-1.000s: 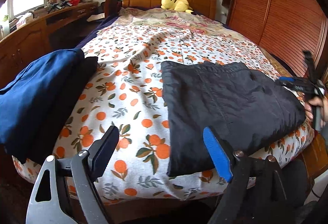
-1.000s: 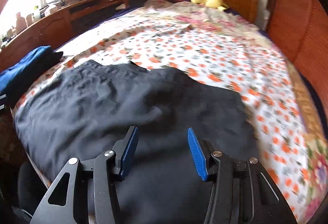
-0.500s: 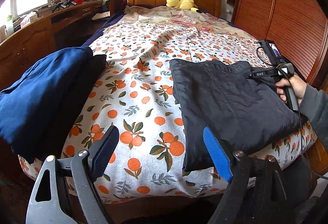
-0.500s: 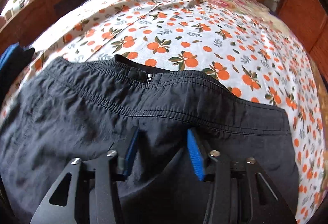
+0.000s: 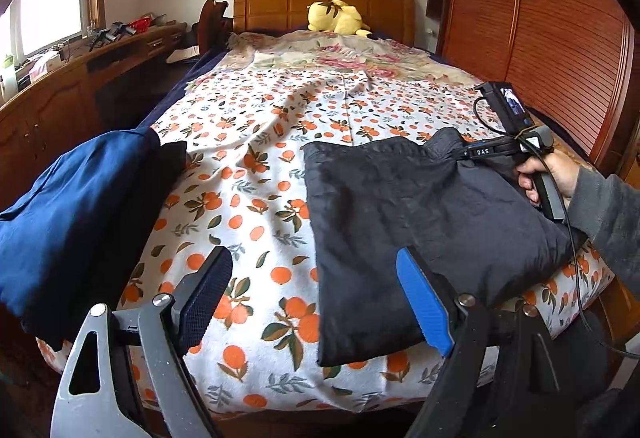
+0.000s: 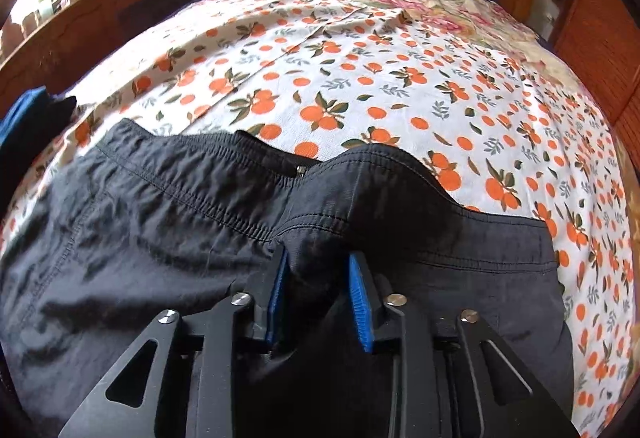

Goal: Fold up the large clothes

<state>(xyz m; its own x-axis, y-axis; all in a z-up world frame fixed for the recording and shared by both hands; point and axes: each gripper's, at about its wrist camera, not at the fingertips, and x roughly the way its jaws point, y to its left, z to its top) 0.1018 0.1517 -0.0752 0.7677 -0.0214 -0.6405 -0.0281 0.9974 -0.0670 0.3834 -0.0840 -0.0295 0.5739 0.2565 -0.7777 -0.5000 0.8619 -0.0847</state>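
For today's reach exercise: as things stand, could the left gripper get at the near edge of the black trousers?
Probably yes: the left gripper is open, and the black trousers lie just beyond its right finger with nothing between.

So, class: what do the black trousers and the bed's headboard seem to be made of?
Black trousers: thin woven cloth, probably nylon or a cotton blend, matt, with fine crinkles and stitched seams. Headboard: wood with a glossy orange-brown varnish, showing panels and sheen.

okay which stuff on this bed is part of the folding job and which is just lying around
In the job: black trousers, right hand-held gripper pinching their fabric, left hand-held gripper open.
Lying about: yellow plush toy, blue garment, orange-print bedsheet.
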